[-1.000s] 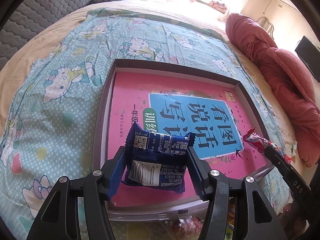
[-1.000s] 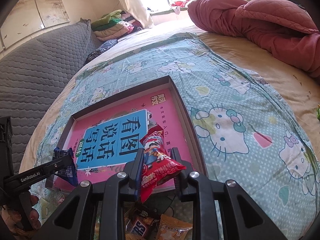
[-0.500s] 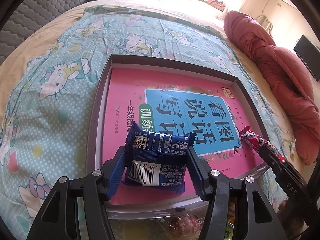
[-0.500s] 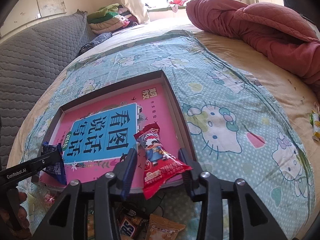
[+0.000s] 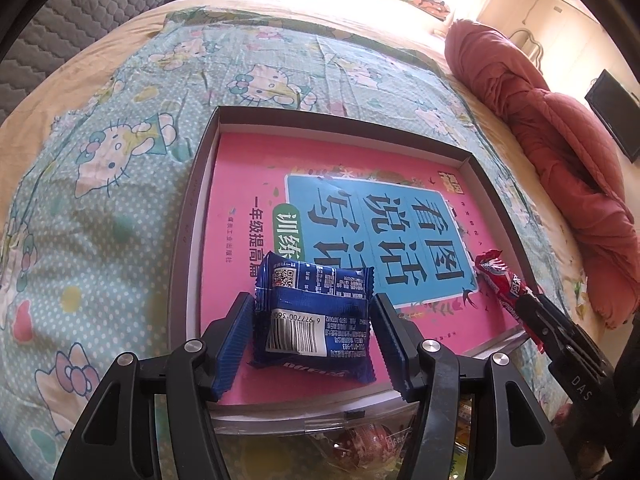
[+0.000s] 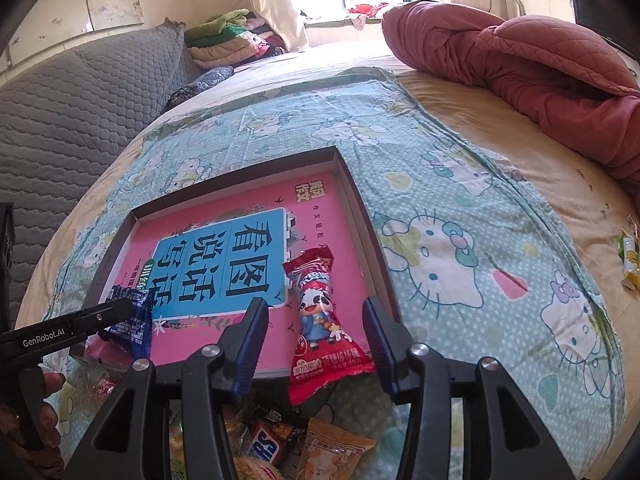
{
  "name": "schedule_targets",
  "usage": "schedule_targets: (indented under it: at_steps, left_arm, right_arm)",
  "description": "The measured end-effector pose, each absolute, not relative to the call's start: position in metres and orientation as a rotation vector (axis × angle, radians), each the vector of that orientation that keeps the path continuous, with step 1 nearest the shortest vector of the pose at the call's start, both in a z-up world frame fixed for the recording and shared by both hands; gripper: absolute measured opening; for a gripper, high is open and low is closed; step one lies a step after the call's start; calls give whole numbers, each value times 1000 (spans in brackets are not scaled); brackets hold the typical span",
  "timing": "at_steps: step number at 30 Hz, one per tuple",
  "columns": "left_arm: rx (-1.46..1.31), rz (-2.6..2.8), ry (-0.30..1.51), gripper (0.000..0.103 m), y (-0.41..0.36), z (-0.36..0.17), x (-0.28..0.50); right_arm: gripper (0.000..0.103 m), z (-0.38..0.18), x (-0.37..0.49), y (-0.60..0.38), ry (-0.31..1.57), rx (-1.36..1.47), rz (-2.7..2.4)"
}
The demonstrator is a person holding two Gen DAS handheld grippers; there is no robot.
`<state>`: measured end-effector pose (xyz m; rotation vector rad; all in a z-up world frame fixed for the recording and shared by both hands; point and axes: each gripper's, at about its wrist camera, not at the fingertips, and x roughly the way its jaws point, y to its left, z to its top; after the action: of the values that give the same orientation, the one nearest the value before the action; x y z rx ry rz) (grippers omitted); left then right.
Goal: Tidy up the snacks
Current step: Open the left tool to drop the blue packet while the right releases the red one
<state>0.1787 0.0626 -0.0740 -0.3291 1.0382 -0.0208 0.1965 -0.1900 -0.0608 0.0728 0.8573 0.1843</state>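
Observation:
A shallow dark-rimmed box (image 5: pixel 200 184) with a pink and blue book cover inside lies on the bed. A blue snack packet (image 5: pixel 314 316) lies on the pink cover at the box's near left, between the fingers of my left gripper (image 5: pixel 314 344), which is open with gaps on both sides. A red snack packet (image 6: pixel 324 320) lies at the box's near right, its tail over the front rim, between the spread fingers of my right gripper (image 6: pixel 316 344). Each gripper shows in the other's view, the left (image 6: pixel 72 328) and the right (image 5: pixel 560 332).
A pile of loose snacks (image 6: pixel 280 440) lies in front of the box, partly under the grippers. A red quilt (image 6: pixel 520 64) is bunched at the right. A yellow-green packet (image 6: pixel 630 260) lies far right. A grey quilted headboard (image 6: pixel 80 100) is at the left.
Both grippers have opened. The blue packet and the red packet have been let go and now lie on the pink cover in the box.

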Motion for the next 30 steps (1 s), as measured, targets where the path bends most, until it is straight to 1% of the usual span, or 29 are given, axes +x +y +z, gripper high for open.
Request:
schedule_targets:
  at_steps: [4, 10, 13, 17, 20, 22, 30]
  left_arm:
    - [-328, -25, 1031, 66, 62, -70, 177]
    - [-325, -32, 1014, 68, 62, -61, 174]
    - [-325, -38, 1000, 71, 62, -54, 170]
    - [-326, -43, 982, 71, 65, -44, 168]
    - [-328, -47, 963, 75, 68, -36, 166]
    - [-324, -49, 953, 76, 69, -31, 164]
    - [-305, -49, 960, 76, 70, -31, 156]
  right_arm:
    - [49, -63, 198, -186, 861, 85, 214]
    - [49, -53, 195, -198, 836, 136, 217]
    - [49, -46, 193, -204, 818, 152, 218]
    - [52, -40, 188, -214, 802, 177, 216]
    - [52, -36, 184, -223, 791, 186, 202]
    - [52, -34, 182, -228, 789, 192, 194]
    - [53, -53, 184, -223, 881, 108, 172]
